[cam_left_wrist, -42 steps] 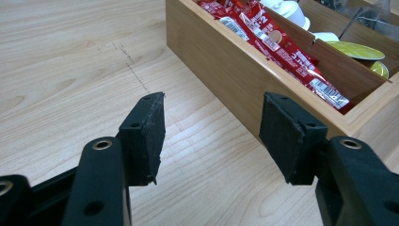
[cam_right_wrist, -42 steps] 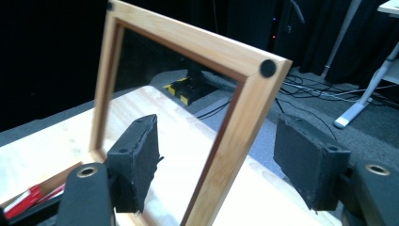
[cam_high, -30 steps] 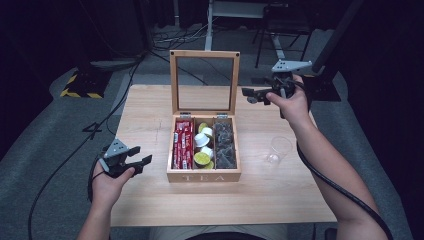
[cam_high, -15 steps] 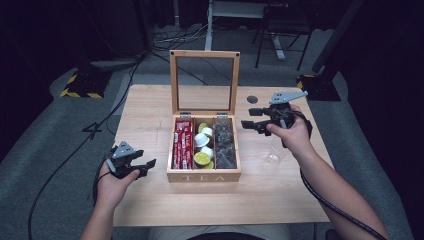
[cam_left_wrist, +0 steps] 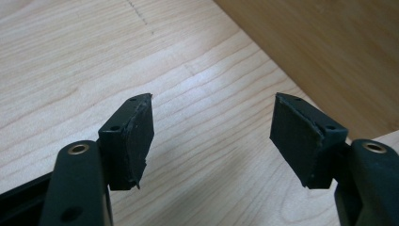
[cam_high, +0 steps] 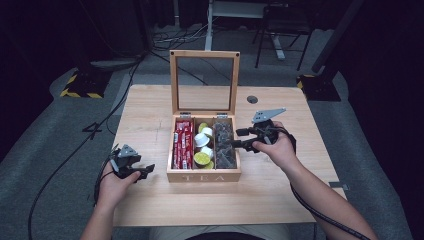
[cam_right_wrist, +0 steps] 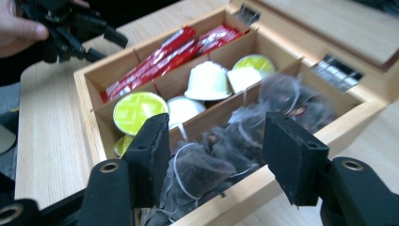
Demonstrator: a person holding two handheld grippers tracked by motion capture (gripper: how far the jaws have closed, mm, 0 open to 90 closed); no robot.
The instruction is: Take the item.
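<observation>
A wooden tea box (cam_high: 203, 175) marked TEA stands open mid-table, its glass lid (cam_high: 204, 82) upright. Red packets (cam_high: 182, 144) fill its left compartment, yellow-green and white capsules (cam_high: 202, 148) the middle, clear tea bags (cam_high: 224, 145) the right. My right gripper (cam_high: 236, 138) is open at the box's right wall, its jaws over the tea bags (cam_right_wrist: 221, 150) with nothing between them. My left gripper (cam_high: 148, 170) is open and empty, low over the table left of the box; the box's wall (cam_left_wrist: 324, 52) shows just past its jaws.
The light wood table (cam_high: 150, 115) has bare room left, right and in front of the box. A round cable hole (cam_high: 252, 99) lies behind the right hand. Cables trail from both grippers, and dark floor with stands surrounds the table.
My right gripper has come from behind the box's right rear corner forward and left to the tea bag compartment. My left gripper has shifted slightly toward me.
</observation>
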